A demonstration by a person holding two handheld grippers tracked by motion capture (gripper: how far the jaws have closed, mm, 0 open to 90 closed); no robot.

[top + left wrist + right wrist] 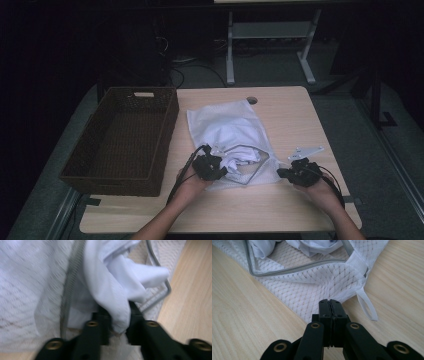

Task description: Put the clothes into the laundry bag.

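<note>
Closest to us, the right gripper (330, 302) sits at the near right corner of the mesh laundry bag (317, 287), jaws pressed flat together with the bag's edge pinched between them, pinning it to the wooden table (242, 322). A white loop (368, 306) hangs off that corner just beside the jaws. Over on the left, the left gripper (120, 315) has a fold of white cloth (117, 290) clamped between its pads, right at the bag's open mouth, where the grey zipper (71, 277) runs along the edge. From above, both hands come in at the near edge of the table, left gripper (210, 167) on the cloth, right gripper (299, 172) at the bag's corner. The bag (225, 125) lies flat mid-table, stretching away from the hands. Left of it stands the dark wicker basket (125, 140). Beyond the table, metal desk legs (230, 50) rise from the floor.
</note>
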